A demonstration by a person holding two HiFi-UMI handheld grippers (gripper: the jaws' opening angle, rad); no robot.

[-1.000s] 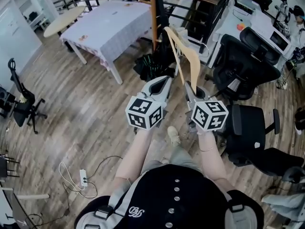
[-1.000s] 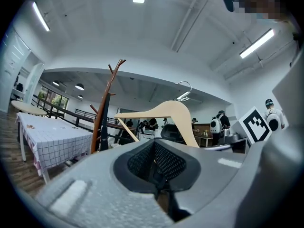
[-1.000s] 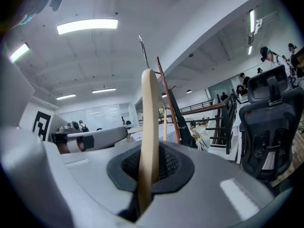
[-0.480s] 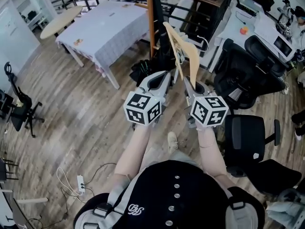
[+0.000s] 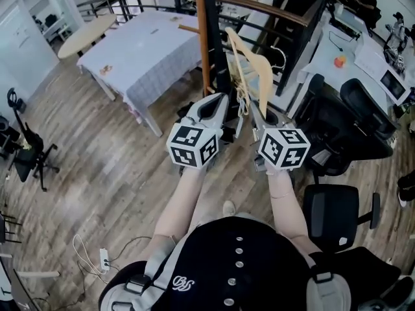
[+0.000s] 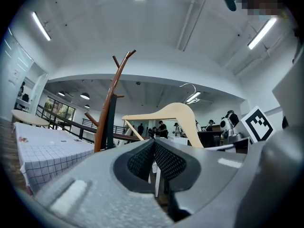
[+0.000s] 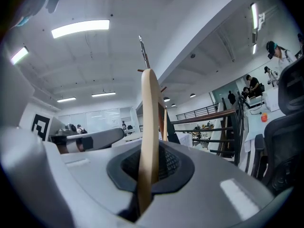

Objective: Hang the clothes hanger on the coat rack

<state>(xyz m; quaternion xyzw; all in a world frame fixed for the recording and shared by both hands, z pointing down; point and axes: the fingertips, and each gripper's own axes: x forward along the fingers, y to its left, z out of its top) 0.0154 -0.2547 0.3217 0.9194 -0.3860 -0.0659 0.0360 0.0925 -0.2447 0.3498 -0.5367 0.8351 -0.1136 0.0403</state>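
My right gripper [image 5: 257, 118] is shut on the lower end of a pale wooden clothes hanger [image 5: 262, 76], which stands upright with its metal hook on top. In the right gripper view the hanger [image 7: 148, 127] rises edge-on from between the pads of that gripper [image 7: 151, 158]. The left gripper [image 5: 218, 102] is level beside it, jaws together with nothing in them [image 6: 153, 144]. The brown wooden coat rack [image 5: 202, 37] stands just ahead of both grippers. In the left gripper view its branched top [image 6: 108, 110] is left of the hanger [image 6: 176, 114].
A table with a checked cloth [image 5: 146, 54] stands to the left of the rack, with a round table [image 5: 84, 34] beyond it. Black office chairs [image 5: 340, 131] and desks crowd the right. A dark railing [image 5: 259, 5] runs behind the rack. A power strip and cable [image 5: 104, 258] lie on the wood floor.
Both grippers and the hanger have moved forward together toward the coat rack, whose pole now stands closer. The grip on the hanger is unchanged.
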